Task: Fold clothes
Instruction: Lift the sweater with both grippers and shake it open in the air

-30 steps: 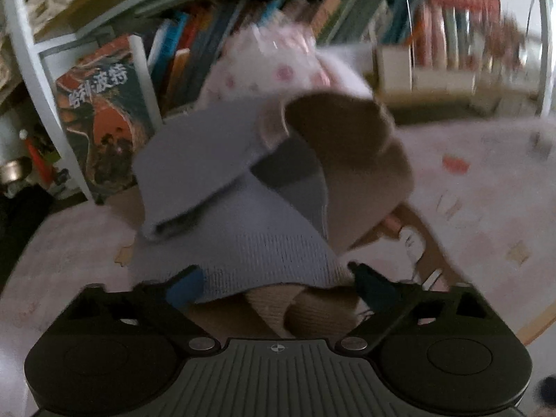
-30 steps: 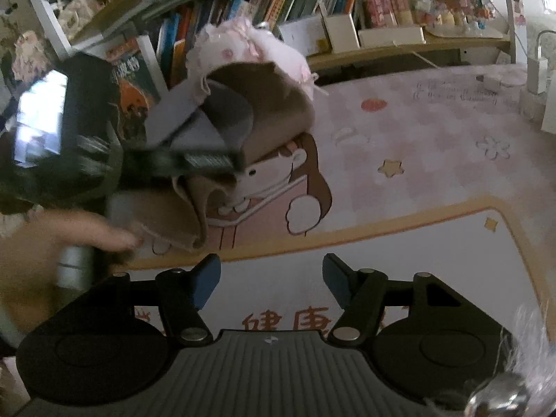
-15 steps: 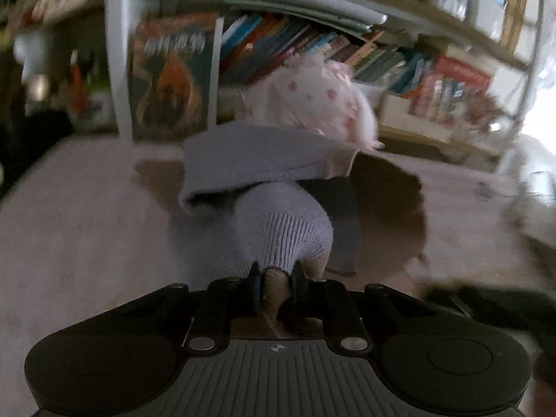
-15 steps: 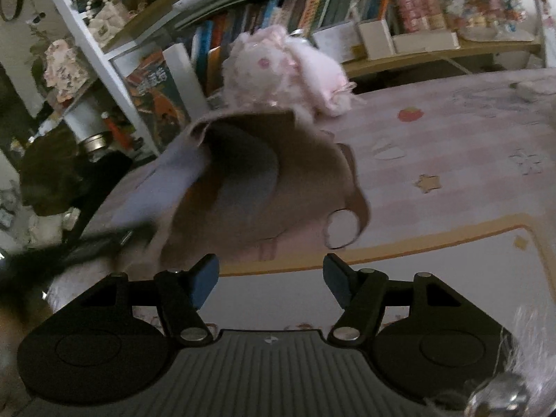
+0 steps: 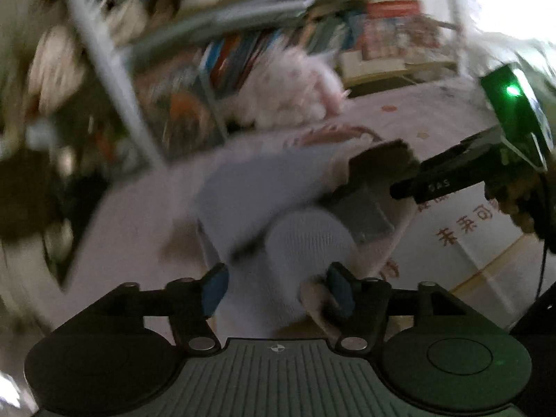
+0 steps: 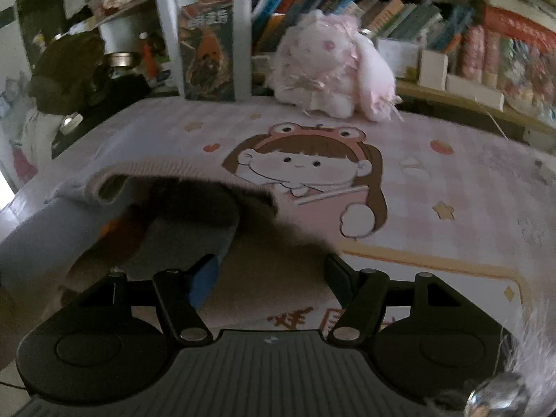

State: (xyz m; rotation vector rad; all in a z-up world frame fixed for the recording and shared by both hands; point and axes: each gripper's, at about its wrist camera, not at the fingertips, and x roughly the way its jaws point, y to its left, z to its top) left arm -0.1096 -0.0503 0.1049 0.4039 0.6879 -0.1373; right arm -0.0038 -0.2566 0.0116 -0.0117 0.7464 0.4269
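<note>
**Ana:** Sweater (image 5: 278,187) sits bunched on the pink mat (image 6: 451,180), lilac sleeve over the brown body. Left gripper (image 5: 276,286) has its jaws opening, with the cuff between the fingers but not pinched.

**Ben:** And the right gripper (image 6: 271,278)?

**Ana:** Spread apart over the brown hem, gripping nothing. I'd flatten the sleeve fully before creasing, then take the hem at its edge, not mid-cloth.

**Ben:** Room to move?

**Ana:** Open mat to the right, over the cartoon girl (image 6: 305,173). The plush toy (image 6: 330,66) and books (image 6: 399,17) crowd the far edge, and the mat's left edge is close, so I'd fold rightward.
</note>
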